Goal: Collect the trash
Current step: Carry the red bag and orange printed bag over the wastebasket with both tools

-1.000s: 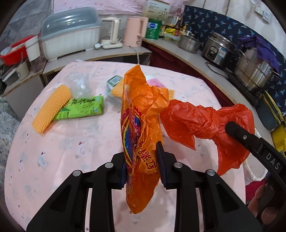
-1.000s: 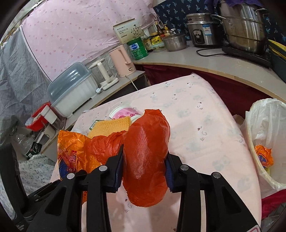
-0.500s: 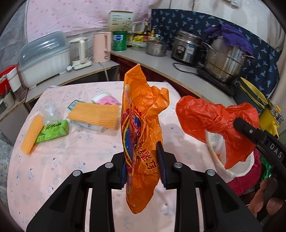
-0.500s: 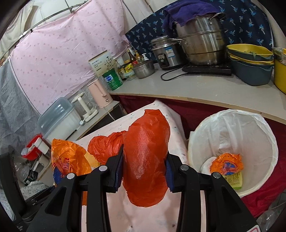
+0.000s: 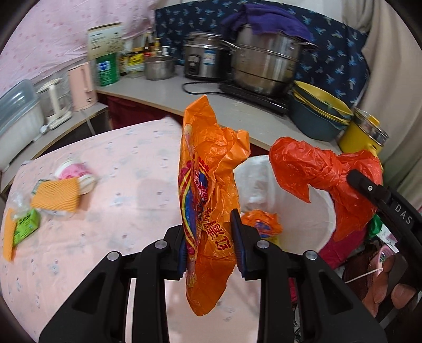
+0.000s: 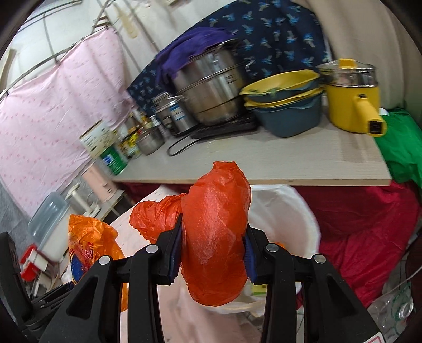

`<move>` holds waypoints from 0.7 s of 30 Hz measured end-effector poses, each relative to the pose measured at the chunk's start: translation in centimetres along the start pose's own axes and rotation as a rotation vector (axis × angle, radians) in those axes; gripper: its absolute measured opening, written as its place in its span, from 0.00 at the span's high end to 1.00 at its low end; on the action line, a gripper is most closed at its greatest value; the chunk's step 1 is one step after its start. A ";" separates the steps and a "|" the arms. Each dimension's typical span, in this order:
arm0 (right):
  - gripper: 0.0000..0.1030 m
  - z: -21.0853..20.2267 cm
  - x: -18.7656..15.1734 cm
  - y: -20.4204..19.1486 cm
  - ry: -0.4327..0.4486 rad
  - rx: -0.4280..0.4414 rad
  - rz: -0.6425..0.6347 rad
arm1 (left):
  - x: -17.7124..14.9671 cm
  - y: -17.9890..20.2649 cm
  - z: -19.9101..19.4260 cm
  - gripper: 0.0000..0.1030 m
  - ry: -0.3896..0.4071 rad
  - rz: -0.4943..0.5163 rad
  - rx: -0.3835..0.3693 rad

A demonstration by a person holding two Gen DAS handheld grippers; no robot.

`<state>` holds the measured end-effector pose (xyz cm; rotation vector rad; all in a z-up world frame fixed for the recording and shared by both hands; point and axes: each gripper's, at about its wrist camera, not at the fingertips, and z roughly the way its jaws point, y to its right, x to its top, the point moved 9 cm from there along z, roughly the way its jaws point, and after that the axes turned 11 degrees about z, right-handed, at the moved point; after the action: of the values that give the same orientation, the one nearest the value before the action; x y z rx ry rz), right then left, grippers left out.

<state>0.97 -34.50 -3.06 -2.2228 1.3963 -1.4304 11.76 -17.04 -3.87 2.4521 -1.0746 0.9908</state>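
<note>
Right then, my left gripper (image 5: 209, 245) was clamped on an orange printed bag (image 5: 208, 200), the blue pads pressing both sides of it. The bag stood up tall ahead of the fingers, and its crumpled tail hung down below them. My right gripper (image 6: 212, 254) was likewise clenched on a red plastic bag (image 6: 215, 229), which bulged out between the pads, with a twisted lobe sticking off to the left of that gripper.

Just beyond and below the left tips, a little to their right, sat the bin with its white liner (image 5: 319, 211). Some orange wrapper trash (image 5: 261, 223) already lay inside it, close beside the left gripper's right finger. From the right wrist view the same white liner (image 6: 298, 208) opened directly behind the red bag, under the edge of the counter (image 6: 290, 163).

Off to the left of my left gripper, well apart from it, the pink tablecloth (image 5: 126, 163) carried what was not yet collected: a pink-and-white cup (image 5: 76, 171) on its side, an orange ridged sponge (image 5: 55, 195) touching it, and a green packet (image 5: 26, 229) near the cloth's edge.

Farther ahead on the counter stood a large steel pot (image 5: 266, 66) with a purple cloth (image 5: 266, 21) over it, and a yellow kettle-pot (image 6: 350, 97) to the right.
</note>
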 end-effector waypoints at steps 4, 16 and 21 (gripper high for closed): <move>0.64 -0.6 1.6 3.7 0.032 -0.047 0.050 | 0.8 3.9 1.7 0.73 -0.016 0.051 -0.066; 0.64 -0.9 2.9 8.7 0.058 -0.125 0.100 | 2.1 10.1 6.2 0.54 -0.051 0.120 -0.164; 0.64 -0.1 2.7 8.7 0.045 -0.124 0.093 | 2.4 9.6 6.7 0.42 -0.041 0.102 -0.164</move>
<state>-4.18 -41.36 -6.09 -2.1781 1.6220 -1.4078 9.14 -28.22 -7.19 2.3153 -1.2524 0.8482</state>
